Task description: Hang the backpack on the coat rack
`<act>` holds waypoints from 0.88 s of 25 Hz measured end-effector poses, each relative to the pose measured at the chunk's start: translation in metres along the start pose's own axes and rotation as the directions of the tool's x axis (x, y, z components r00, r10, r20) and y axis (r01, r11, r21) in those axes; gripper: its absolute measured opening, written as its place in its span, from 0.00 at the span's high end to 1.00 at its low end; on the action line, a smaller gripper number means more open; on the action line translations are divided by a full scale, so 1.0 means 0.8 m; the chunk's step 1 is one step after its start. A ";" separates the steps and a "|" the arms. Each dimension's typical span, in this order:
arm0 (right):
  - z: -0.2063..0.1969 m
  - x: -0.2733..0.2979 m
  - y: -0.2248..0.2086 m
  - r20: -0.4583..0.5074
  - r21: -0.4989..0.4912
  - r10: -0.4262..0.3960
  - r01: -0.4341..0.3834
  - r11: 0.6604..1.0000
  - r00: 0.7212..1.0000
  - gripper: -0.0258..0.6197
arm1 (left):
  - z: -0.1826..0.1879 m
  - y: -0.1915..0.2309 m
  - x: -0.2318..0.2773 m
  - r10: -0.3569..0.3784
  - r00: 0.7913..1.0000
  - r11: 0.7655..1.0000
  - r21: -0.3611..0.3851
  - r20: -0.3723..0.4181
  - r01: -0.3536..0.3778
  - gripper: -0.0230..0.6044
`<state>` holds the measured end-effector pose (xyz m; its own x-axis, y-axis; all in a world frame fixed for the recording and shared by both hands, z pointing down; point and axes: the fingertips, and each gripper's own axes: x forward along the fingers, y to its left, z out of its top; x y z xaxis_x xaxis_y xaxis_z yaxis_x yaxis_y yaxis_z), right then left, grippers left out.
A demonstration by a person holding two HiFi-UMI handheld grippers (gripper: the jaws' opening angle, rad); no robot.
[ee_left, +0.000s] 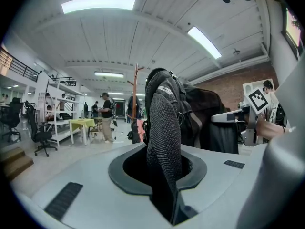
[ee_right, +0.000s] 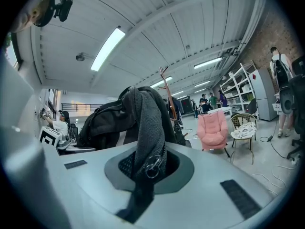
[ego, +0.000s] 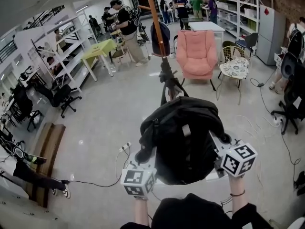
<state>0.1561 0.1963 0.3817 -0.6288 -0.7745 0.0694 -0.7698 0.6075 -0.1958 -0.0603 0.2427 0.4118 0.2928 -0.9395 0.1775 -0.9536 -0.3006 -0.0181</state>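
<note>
1. Left tongs point(ee_left: 164, 175) pinch a mesh strap point(ee_left: 162, 123); right tongs point(ee_right: 148, 168) pinch a ringed strap point(ee_right: 145, 128).
2. Black backpack point(ego: 183, 144) hangs between them, lower centre of the head view.
3. Coat rack point(ego: 155, 20) stands well apart, upper centre.

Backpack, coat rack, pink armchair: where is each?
Backpack point(ego: 183, 142), head view, middle of its black body.
Coat rack point(ego: 155, 18), head view, on its wooden pole.
Armchair point(ego: 196, 51), head view, on its backrest.
</note>
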 end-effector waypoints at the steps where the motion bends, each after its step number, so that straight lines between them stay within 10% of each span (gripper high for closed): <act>1: 0.000 0.004 -0.003 -0.005 0.002 0.004 -0.004 1.000 1.000 0.92 | -0.001 0.000 0.003 0.006 1.000 1.000 -0.006 -0.002 -0.006 0.82; 22: -0.005 0.168 -0.099 -0.055 0.063 -0.020 0.024 0.998 0.998 0.92 | -0.010 0.084 0.177 -0.020 0.998 0.999 -0.049 -0.067 0.016 0.82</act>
<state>0.1320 0.0453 0.4107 -0.6180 -0.7759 0.1266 -0.7762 0.5767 -0.2549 -0.0833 0.0912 0.4437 0.3061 -0.9203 0.2438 -0.9509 -0.3076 0.0327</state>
